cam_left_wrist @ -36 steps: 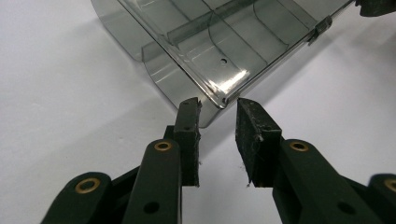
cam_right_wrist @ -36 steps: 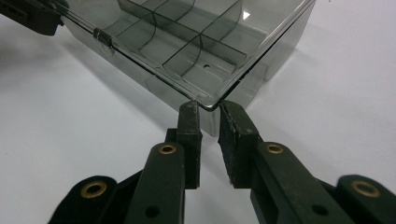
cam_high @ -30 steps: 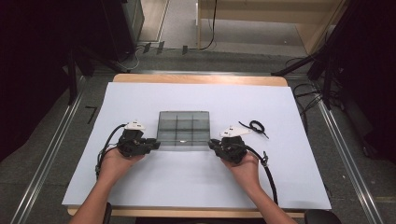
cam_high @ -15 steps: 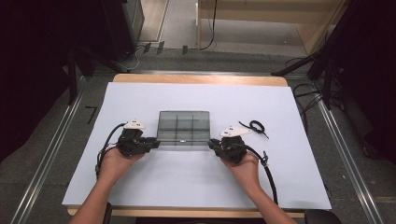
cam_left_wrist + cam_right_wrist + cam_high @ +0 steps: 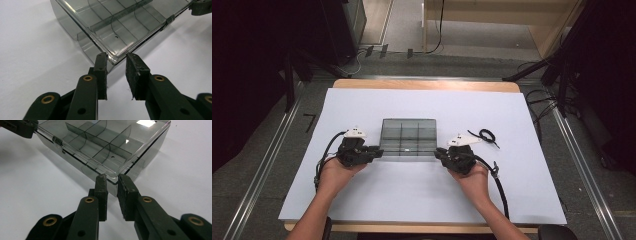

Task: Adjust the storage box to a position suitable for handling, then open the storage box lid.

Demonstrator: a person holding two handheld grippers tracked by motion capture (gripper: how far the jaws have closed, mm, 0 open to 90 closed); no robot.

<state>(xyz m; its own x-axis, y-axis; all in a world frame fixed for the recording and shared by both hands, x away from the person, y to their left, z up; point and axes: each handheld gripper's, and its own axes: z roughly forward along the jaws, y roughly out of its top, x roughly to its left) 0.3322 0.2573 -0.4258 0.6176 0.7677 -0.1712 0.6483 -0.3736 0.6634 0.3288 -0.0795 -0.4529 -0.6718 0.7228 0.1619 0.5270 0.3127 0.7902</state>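
1. The clear compartment box (image 5: pixel 408 138) lies mid-counter (image 5: pixel 522 190), long axis running between my hands.
2. My left gripper (image 5: pixel 116 58) is clamped on its near-left corner.
3. My right gripper (image 5: pixel 111 179) is clamped on its near-right corner.

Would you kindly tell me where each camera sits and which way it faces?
High view: above the person's side, looking down at the table; forearms and both grippers show.
Left gripper view: rides the left gripper, facing the clear box.
Right gripper view: rides the right gripper, facing the box.
All share the box.
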